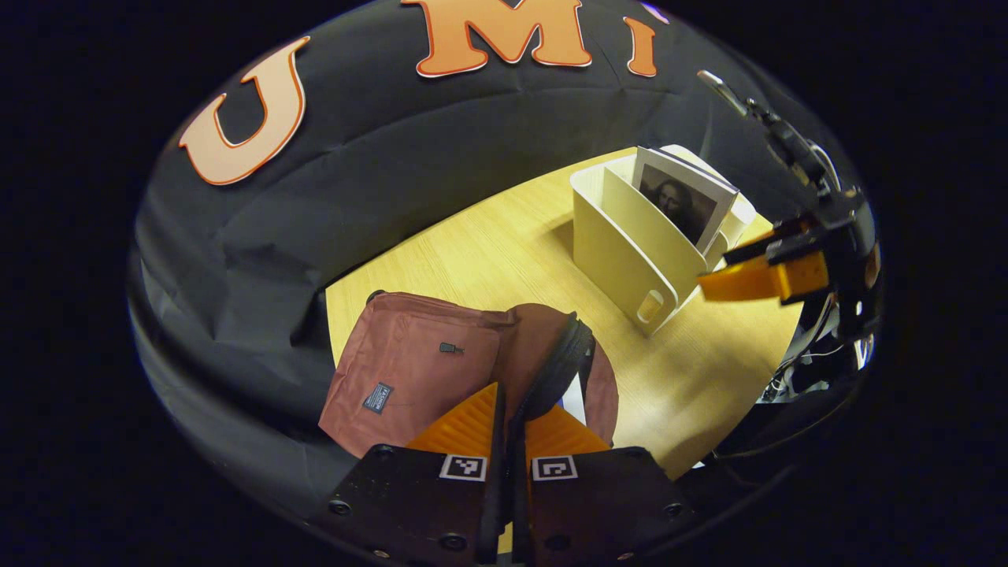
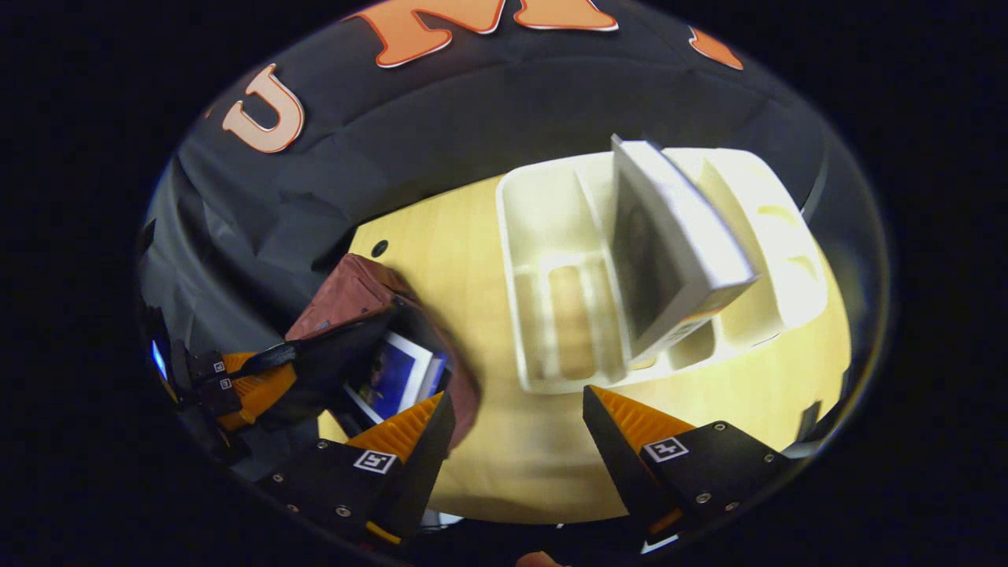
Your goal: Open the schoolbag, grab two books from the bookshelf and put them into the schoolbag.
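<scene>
While one book (image 2: 391, 380) already sits inside the open schoolbag (image 1: 409, 370), second fetch under way, by the look of it. Schoolbag lying flat at the near left of the wooden table (image 1: 504, 244), its mouth pulled wide along the black zipper edge (image 1: 561, 362). Left gripper (image 1: 510, 429) closed tight on that edge, both fingers pressed against it, holding the flap up; same grip seen from the right gripper view at far left (image 2: 250, 387), with the book's blue cover showing in the opening.

Farther right and farther back: white bookshelf (image 1: 622, 260), a divided file holder, standing well apart from the bag. Remaining book (image 2: 677, 244) leaning tilted in a middle compartment, its portrait cover facing the bag side, top corner standing clear above the dividers.

Right gripper (image 2: 516, 429) hanging above the near edge of the bookshelf, fingers spread wide, holding nothing, not touching the book. From the left gripper view, seen at the right (image 1: 760, 277), just beside the holder's near end.

Next move, as a judgement: reach forward, straddle the book's exposed top edge, close across its thickness, lift clear of the dividers, then carry left to the held-open mouth. Likely snag: book catching on a divider if pulled at an angle.
</scene>
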Demonstrator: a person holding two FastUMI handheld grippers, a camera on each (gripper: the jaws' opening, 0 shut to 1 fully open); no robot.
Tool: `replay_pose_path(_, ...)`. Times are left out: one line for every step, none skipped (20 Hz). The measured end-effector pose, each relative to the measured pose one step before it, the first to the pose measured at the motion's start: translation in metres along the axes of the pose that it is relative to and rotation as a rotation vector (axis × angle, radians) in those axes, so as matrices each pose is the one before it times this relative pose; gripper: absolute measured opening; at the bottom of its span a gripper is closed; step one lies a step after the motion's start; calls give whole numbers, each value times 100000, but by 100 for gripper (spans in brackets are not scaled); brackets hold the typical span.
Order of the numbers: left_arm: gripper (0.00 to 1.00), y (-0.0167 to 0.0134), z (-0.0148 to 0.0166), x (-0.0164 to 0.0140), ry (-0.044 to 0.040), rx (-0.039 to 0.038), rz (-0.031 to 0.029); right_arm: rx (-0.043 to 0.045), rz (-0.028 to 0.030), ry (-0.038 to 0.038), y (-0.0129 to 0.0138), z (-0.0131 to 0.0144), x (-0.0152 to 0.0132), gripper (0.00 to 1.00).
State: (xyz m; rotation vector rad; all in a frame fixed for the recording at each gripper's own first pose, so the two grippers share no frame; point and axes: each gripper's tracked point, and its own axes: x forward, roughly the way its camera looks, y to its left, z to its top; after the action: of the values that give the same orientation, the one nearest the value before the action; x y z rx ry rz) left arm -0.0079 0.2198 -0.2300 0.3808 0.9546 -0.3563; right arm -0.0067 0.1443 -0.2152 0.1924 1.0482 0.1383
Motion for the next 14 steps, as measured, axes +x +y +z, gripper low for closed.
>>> replay_pose_path(7,-218,-51,52,277,-361,-41,-2659,-876,0,-897,789,-918,98)
replay_pose_path(7,-45,-61,65,223,-640,114,-1999,-1843,570,-944,721,-918,97)
replay_pose_path(7,-172,-17,105,348,-440,-30,-2442,-2060,-467,-1197,1051,-709,98)
replay_pose_path(7,-91,4,29,173,-600,300,-2509,-1815,-15,-987,1006,-469,98)
replay_pose_path(7,-155,-43,156,255,-291,-64,-2435,-1748,356,-1124,1053,-428,98)
replay_pose_path(7,-25,15,59,124,-367,498,-1754,-850,722,-820,842,-177,97)
replay_pose_path(7,-114,-159,-42,371,-299,107,-1387,-464,1180,-615,898,30,98)
replay_pose_path(7,80,4,-41,-99,-428,590,-2277,25,1838,-534,538,352,98)
replay_pose_path(7,-77,22,-46,485,-686,337,-1198,-868,1416,-520,644,663,98)
replay_pose_path(7,27,4,120,114,-651,498,-1781,670,3065,-202,223,1018,98)
replay_pose_path(7,-118,-15,65,532,-935,278,404,390,3502,-294,201,1033,98)
replay_pose_path(7,-72,-167,-26,186,-485,270,61,977,3808,-45,63,1124,98)
replay_pose_path(7,-86,-141,4,417,-730,184,91,-158,2940,-298,195,1022,98)
replay_pose_path(7,46,-82,-16,480,-541,325,-128,-107,2077,-140,371,1176,98)
